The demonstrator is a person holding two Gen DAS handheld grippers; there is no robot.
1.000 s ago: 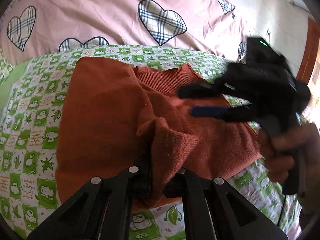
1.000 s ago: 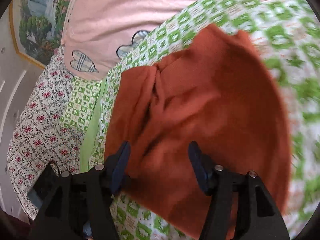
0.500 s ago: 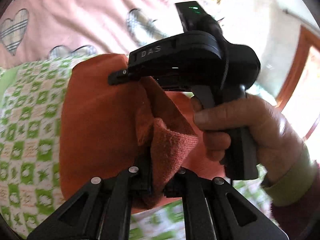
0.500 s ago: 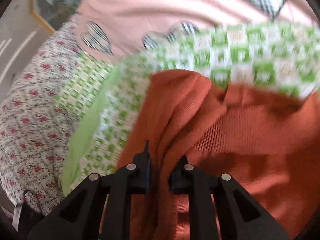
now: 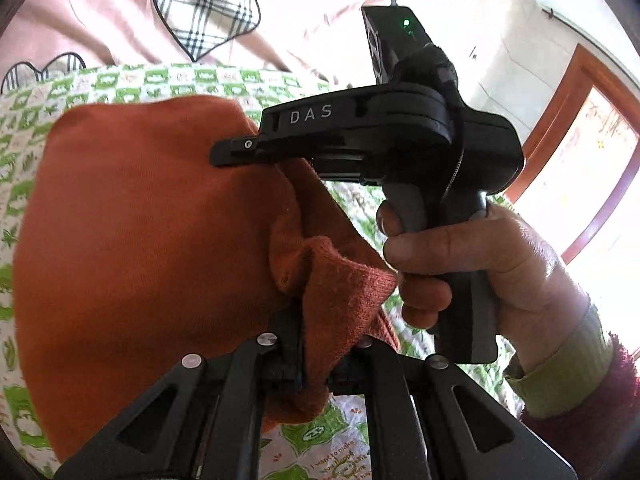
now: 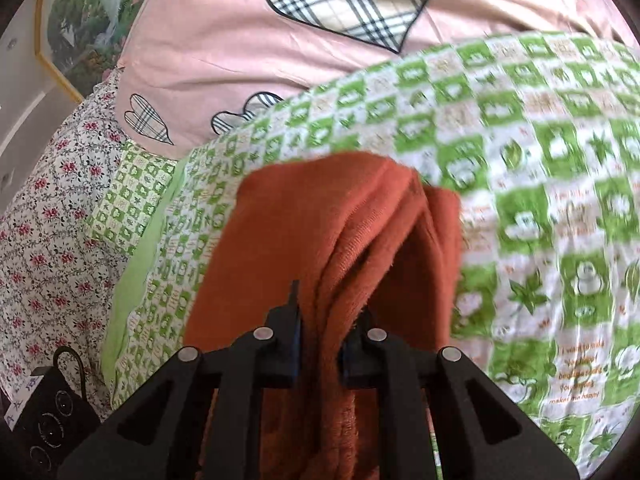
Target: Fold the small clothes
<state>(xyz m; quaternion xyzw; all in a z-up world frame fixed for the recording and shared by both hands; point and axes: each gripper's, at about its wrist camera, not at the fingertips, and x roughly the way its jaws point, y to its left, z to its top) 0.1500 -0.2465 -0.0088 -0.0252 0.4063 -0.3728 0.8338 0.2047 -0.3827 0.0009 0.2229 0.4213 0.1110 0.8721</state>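
The rust-orange knitted garment [image 5: 132, 248] is lifted above the green-and-white checked bedspread [image 6: 540, 168], bunched and hanging between both tongs. The left tongs [image 5: 316, 364] are clamped on a ribbed edge at the near side. The right tongs [image 6: 320, 354] pinch a thick fold of the same garment, which drapes away from them. In the left wrist view the right hand [image 5: 480, 264] grips its black handle, whose side reads "DAS". Small orange lettering on the bedspread is mostly illegible. A pink quilt with plaid hearts [image 6: 280, 40] lies beyond.
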